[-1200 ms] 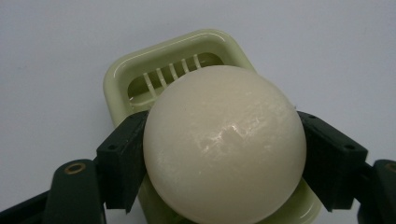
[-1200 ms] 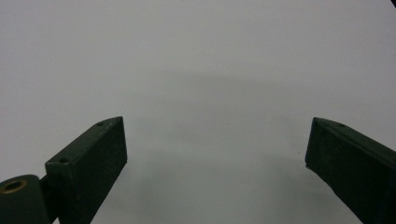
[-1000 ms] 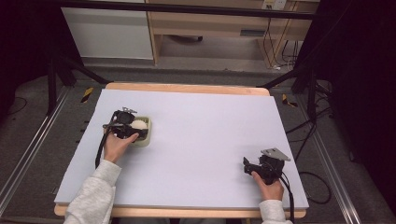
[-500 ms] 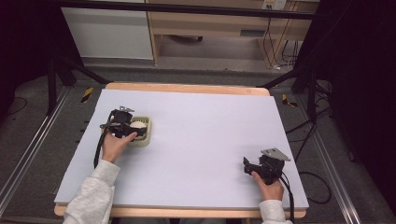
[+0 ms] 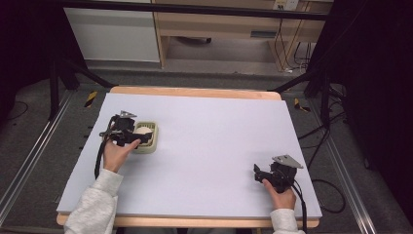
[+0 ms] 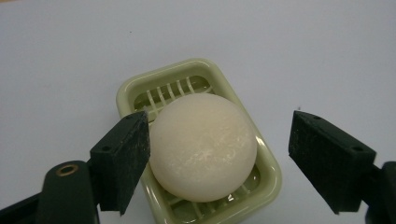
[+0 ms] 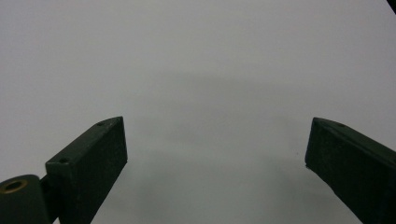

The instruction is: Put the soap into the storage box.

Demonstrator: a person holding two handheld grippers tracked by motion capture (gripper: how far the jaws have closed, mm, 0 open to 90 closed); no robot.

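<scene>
A round, cream-white soap bar (image 6: 203, 147) lies in a pale green slotted soap dish (image 6: 140, 88) at the left of the white table. My left gripper (image 6: 222, 140) is open and straddles the soap. Its left jaw sits at or against the soap's side, and its right jaw stands well clear of the dish. From above, the left gripper (image 5: 131, 134) rests beside the dish (image 5: 152, 141) with the soap (image 5: 142, 130) between its jaws. My right gripper (image 5: 258, 173) is open near the front right of the table. In its own view the right gripper (image 7: 215, 149) has only bare table between its jaws.
The white table top (image 5: 214, 141) has a wooden edge (image 5: 195, 91) at the back. Behind it stand a wooden shelf unit (image 5: 229, 29) and dark frame legs. Cables lie on the floor at the right (image 5: 321, 141).
The left hand and its gripper have drifted slightly to the left beside the dish. The right gripper has stayed where it was.
</scene>
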